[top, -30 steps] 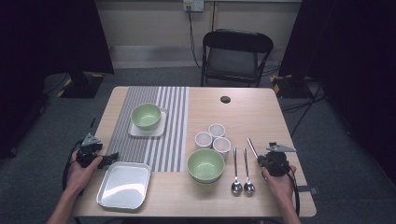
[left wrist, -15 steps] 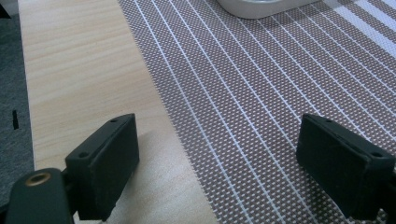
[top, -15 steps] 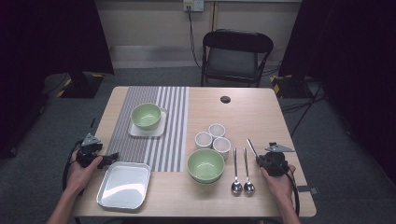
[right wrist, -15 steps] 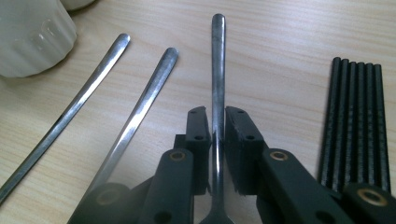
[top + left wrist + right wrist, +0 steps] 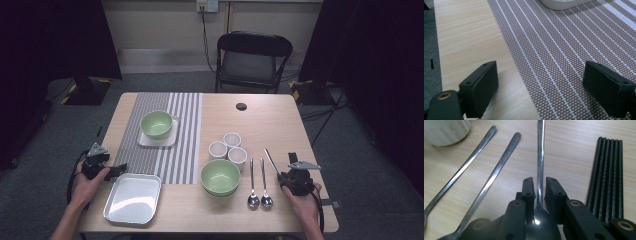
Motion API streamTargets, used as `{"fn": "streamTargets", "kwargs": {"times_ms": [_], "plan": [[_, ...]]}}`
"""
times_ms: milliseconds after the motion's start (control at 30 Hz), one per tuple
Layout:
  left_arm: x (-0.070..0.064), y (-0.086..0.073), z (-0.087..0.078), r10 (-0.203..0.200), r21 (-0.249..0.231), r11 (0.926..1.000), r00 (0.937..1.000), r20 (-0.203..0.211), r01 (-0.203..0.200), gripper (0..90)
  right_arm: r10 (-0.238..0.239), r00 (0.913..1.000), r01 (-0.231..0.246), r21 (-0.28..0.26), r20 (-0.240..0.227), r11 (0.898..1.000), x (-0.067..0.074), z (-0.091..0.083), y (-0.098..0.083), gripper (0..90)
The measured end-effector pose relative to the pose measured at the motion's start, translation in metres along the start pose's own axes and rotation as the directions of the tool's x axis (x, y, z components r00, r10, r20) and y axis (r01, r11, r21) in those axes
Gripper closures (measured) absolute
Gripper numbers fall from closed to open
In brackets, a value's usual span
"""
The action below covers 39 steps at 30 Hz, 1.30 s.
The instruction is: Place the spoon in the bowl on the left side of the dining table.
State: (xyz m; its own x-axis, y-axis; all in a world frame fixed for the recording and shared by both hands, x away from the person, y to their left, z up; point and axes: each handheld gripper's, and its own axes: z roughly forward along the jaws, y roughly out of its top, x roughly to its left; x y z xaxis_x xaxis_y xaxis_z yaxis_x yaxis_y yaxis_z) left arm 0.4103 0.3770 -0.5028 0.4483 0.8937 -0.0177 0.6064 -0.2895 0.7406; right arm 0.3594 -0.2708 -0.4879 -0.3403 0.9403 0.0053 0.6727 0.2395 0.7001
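My right gripper (image 5: 539, 181) lies low on the table at the right (image 5: 284, 175). A metal spoon (image 5: 540, 150) lies between its jaws, handle pointing away (image 5: 270, 159). The jaws have just been opening; a thin gap shows beside the spoon's neck, so the pads do not press it. My left gripper (image 5: 540, 82) stands open at the table's left edge (image 5: 119, 170), its jaws over the border of the striped placemat (image 5: 564, 50), with nothing between them.
Two more spoons (image 5: 258, 182) lie left of the right gripper, and black chopsticks (image 5: 607, 175) to its right. A green bowl (image 5: 220, 176), three white cups (image 5: 227, 147), a metal tray (image 5: 132, 198) and a second green bowl on a square plate (image 5: 156, 123) stand on the table.
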Motion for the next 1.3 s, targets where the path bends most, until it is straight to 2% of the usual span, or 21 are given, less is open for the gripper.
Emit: {"fn": "streamTargets", "kwargs": {"times_ms": [133, 200, 433, 567, 733, 900, 1133, 1300], "plan": [[0.0, 0.0, 0.0, 0.0, 0.0, 1.0, 1.0, 0.0, 0.0, 12.7, -0.004, 1.0, 0.004, 0.002, 0.002, 1.0, -0.0002, -0.0005, -0.0003, 78.5], [0.0, 0.0, 0.0, 0.0, 0.0, 1.0, 1.0, 0.0, 0.0, 12.7, 0.0, 1.0, 0.0, 0.001, 0.002, 1.0, -0.001, -0.0004, -0.0004, 85.9], [-0.0001, 0.0, 0.0, -0.001, 0.0, 1.0, 1.0, 0.001, 0.001, 12.7, 0.015, 0.9999, -0.015, 0.003, -0.009, 1.0, -0.0025, -0.0005, 0.0003, 86.3], [0.0, 0.0, 0.0, -0.001, 0.001, 1.0, 1.0, 0.001, 0.001, 12.7, 0.042, 0.999, -0.042, 0.003, -0.017, 0.999, -0.004, -0.0003, 0.0004, 86.3], [0.0, 0.0, 0.0, -0.001, 0.0, 1.0, 1.0, 0.001, 0.001, 12.7, 0.043, 0.9987, -0.043, -0.005, -0.028, 0.999, -0.0048, 0.0, -0.0003, 82.0], [0.0, 0.0, 0.0, -0.001, 0.0, 1.0, 1.0, 0.001, 0.001, 12.7, 0.032, 0.9995, -0.032, -0.009, -0.008, 0.999, -0.0032, 0.0022, 0.0011, 85.7], [0.0001, 0.0, 0.0, 0.0, 0.001, 1.0, 1.0, 0.002, 0.0, 12.7, 0.014, 0.9999, -0.014, -0.006, 0.006, 1.0, -0.0009, 0.0064, 0.0062, 86.5], [0.0002, 0.0001, 0.0003, -0.003, -0.002, 1.0, 1.0, 0.004, 0.003, 12.6, 0.014, 0.9999, -0.014, -0.003, 0.0, 1.0, -0.0006, 0.0049, 0.0059, 86.5]]}}
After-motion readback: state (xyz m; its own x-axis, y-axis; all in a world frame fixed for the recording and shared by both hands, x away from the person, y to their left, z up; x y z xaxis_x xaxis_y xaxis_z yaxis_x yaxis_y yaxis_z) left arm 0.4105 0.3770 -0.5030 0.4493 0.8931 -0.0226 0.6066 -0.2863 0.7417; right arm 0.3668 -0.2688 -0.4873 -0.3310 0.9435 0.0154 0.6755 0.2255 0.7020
